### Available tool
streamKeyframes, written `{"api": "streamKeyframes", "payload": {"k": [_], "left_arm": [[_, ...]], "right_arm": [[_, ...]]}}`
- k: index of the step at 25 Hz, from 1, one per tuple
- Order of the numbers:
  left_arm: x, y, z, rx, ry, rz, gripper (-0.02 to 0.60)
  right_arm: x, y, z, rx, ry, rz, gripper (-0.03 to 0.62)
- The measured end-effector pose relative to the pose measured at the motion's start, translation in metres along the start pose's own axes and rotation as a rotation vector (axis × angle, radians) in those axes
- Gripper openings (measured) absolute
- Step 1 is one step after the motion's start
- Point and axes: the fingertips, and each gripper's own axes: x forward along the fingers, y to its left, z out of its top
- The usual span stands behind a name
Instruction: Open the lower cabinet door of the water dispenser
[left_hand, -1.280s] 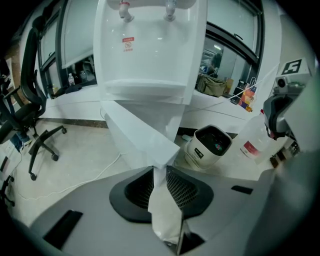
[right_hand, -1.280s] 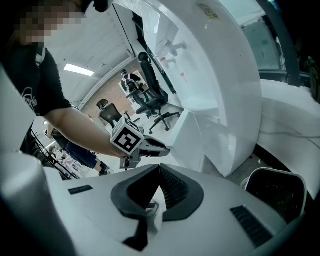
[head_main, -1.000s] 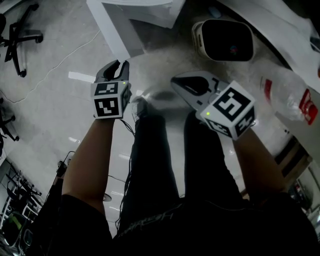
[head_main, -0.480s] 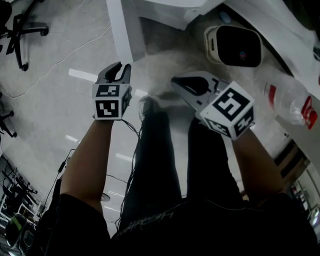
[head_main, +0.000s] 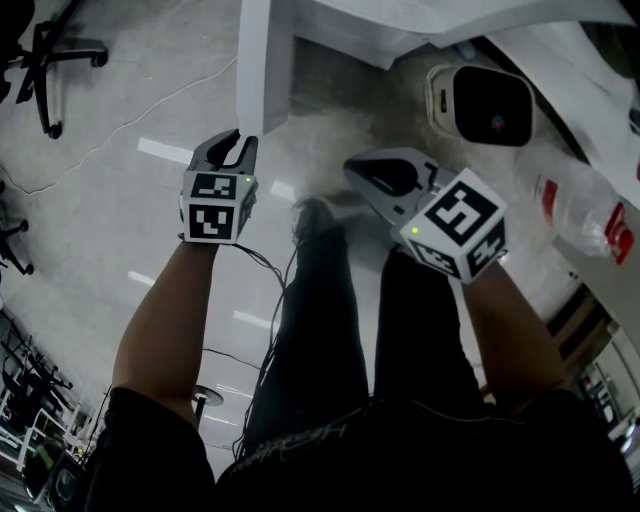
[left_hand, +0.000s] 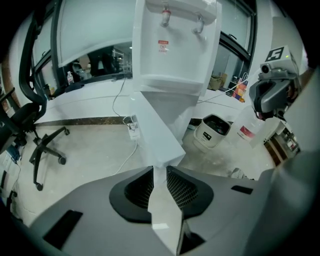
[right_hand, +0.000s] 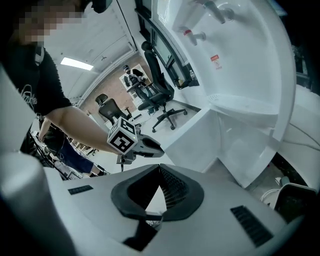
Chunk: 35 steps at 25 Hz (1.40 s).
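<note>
The white water dispenser (left_hand: 175, 45) stands ahead, its taps at the top. Its lower cabinet door (left_hand: 160, 135) is swung out towards me, edge-on. My left gripper (left_hand: 160, 172) is shut on the door's free edge, and the white panel runs between the ribbed pads. From the head view the door (head_main: 265, 60) hangs just above the left gripper (head_main: 230, 150). My right gripper (head_main: 385, 172) hovers to the right, beside my leg, touching nothing. Its jaws (right_hand: 159, 172) meet at the tips and hold nothing. The right gripper view shows the open cabinet (right_hand: 245, 150).
A white bin with a dark top (head_main: 480, 100) sits on the floor right of the dispenser. A large clear water bottle (head_main: 585, 205) lies further right. Office chairs (head_main: 50, 60) stand to the left. A cable and power strip (left_hand: 132, 131) lie by the dispenser's base.
The door's edge has come further out and to the right with my left gripper still on it. The bin and bottle have slid right in the head view. The right gripper moved along with it.
</note>
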Motion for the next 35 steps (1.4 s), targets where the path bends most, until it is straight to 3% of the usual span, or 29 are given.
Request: {"api": "streamKeyframes", "payload": {"k": [11,23,35], "left_arm": [[-0.007,0.038,-0.009,0.03,-0.009,-0.013,0.08],[-0.013,0.086,-0.014,0.095,0.036,-0.01,0.08],[-0.017,0.118,-0.017,0.058,0.11,0.024,0.08]], "right_arm": [[0.032,0.017,0.018,0.003,0.002,-0.011,0.012],[0.043,0.028,0.035,0.014,-0.012,-0.047,0.012],[0.015,0.037,0.052,0.001,0.006,-0.115,0.012]]}}
